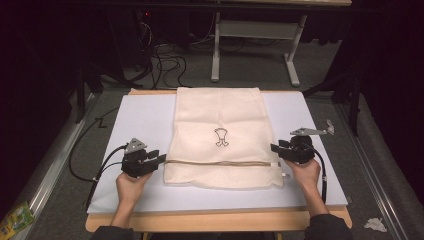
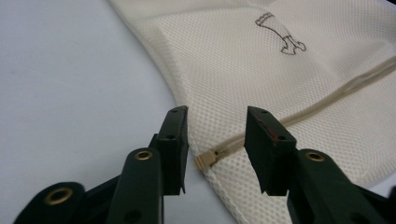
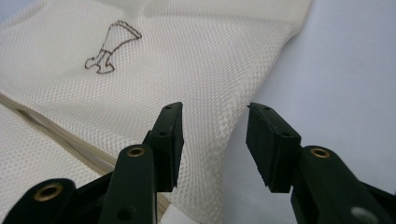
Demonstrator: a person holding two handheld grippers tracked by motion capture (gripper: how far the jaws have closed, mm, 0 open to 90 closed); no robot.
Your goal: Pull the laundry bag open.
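Note:
A cream mesh bag (image 1: 220, 120) lies flat on the white board (image 1: 140, 120), a small dark emblem (image 1: 221, 136) at its middle and a zipper (image 1: 220, 162) running across near its front end. My left gripper (image 1: 160, 159) sits at the bag's left edge, level with the zipper. In the left gripper view the jaws (image 2: 217, 116) stand apart, and the zipper's end stop (image 2: 205, 161) lies on the mesh (image 2: 261, 60) just beyond them, untouched. My right gripper (image 1: 275, 149) is at the bag's right edge. Its jaws (image 3: 215, 112) also stand apart over the mesh border (image 3: 177, 60), pressing nothing.
The board rests on a wooden table whose front edge (image 1: 215, 220) runs between the person's forearms. Beyond the table a white desk frame (image 1: 255, 30) and loose cables (image 1: 165, 60) sit on the floor. A green packet (image 1: 17, 217) and crumpled paper (image 1: 375, 225) lie beside the table.

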